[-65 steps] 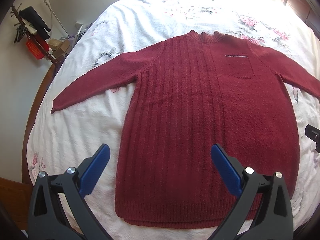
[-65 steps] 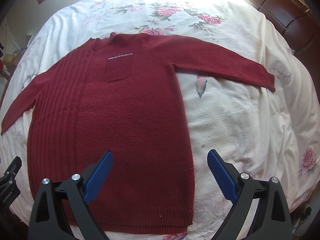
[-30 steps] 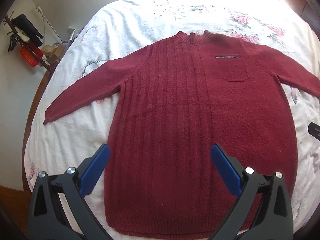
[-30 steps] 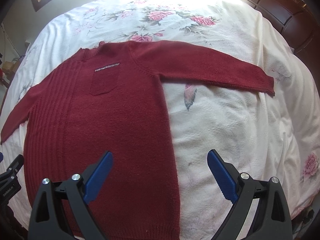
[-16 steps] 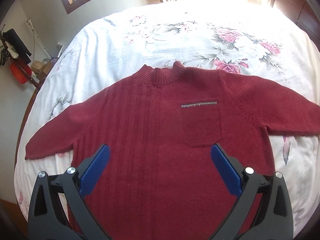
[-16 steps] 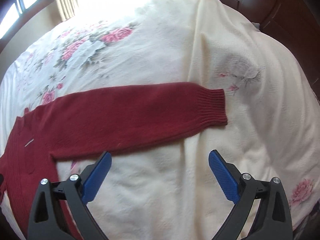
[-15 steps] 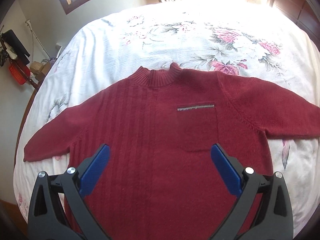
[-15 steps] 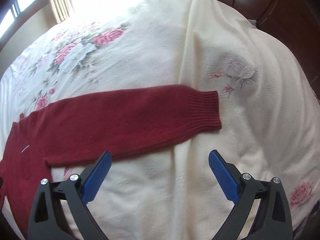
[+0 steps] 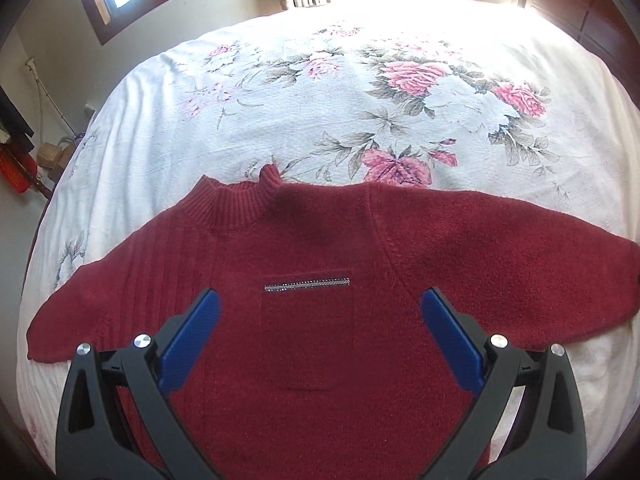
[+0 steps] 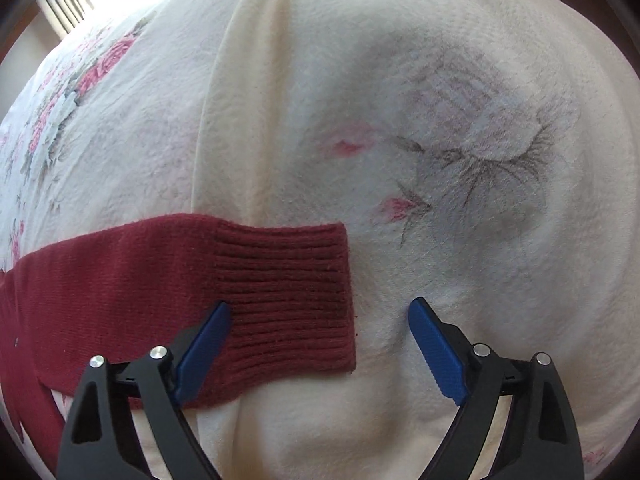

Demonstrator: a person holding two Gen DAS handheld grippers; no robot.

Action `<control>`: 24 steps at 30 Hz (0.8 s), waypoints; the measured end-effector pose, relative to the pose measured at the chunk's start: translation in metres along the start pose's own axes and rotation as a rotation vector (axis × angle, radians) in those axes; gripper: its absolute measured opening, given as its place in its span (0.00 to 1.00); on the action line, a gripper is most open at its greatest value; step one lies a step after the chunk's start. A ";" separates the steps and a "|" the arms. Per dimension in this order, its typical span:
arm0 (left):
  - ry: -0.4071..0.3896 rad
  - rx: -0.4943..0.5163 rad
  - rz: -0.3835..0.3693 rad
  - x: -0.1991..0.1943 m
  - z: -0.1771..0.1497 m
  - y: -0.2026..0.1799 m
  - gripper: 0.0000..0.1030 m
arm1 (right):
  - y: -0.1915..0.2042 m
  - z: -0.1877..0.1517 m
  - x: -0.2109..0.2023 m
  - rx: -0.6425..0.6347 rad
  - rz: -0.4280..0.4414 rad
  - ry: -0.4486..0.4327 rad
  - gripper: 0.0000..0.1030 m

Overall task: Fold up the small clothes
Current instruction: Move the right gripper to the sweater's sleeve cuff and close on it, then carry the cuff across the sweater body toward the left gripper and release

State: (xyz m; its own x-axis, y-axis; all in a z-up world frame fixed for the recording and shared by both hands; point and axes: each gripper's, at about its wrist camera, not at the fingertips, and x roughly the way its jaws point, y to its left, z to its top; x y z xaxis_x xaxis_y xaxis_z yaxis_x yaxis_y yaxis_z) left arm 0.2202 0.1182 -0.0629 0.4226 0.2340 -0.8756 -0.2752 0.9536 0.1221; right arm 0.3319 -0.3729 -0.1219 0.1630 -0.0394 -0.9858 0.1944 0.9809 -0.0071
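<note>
Our left tool [image 9: 320, 304] hangs spread above the chest pocket [image 9: 308, 332] of the red sweater [image 9: 320, 240], flat across the bed [image 9: 280, 92]. Our right tool [image 10: 319, 312], also spread, straddles the ribbed cuff [image 10: 284, 280].

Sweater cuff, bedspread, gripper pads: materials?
Sweater cuff: dark red knit, likely wool or acrylic; ribbed rows, fuzzy matte nap. Bedspread: cream woven cotton-like cloth, puckered texture, printed pink roses. Right gripper pads: blue moulded plastic or rubber, toothed edge, matte, on black plastic arms.
</note>
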 end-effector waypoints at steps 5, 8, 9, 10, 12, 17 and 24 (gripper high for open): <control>0.011 0.001 0.006 0.004 -0.003 0.007 0.97 | 0.003 0.003 0.002 -0.004 0.093 -0.007 0.52; 0.012 -0.004 0.016 0.005 -0.006 0.016 0.97 | 0.012 0.002 -0.009 -0.046 0.066 -0.051 0.16; 0.014 -0.006 0.019 0.005 -0.007 0.020 0.97 | 0.012 0.001 -0.014 -0.048 0.066 -0.063 0.12; 0.016 -0.010 0.019 0.005 -0.009 0.024 0.97 | 0.013 0.000 -0.019 -0.038 0.079 -0.074 0.10; 0.020 -0.017 0.027 0.006 -0.011 0.033 0.97 | 0.011 -0.004 -0.034 -0.018 0.125 -0.108 0.07; 0.030 -0.041 0.046 0.008 -0.015 0.056 0.97 | 0.038 -0.018 -0.072 -0.056 0.240 -0.166 0.07; 0.035 -0.066 0.052 0.006 -0.019 0.079 0.97 | 0.119 -0.032 -0.096 -0.157 0.417 -0.157 0.07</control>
State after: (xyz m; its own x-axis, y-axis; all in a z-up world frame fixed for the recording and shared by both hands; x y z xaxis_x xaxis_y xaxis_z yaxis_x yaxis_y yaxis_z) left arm 0.1843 0.1916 -0.0669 0.3764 0.2752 -0.8846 -0.3526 0.9256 0.1380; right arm 0.3083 -0.2463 -0.0333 0.3431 0.3476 -0.8726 -0.0652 0.9356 0.3470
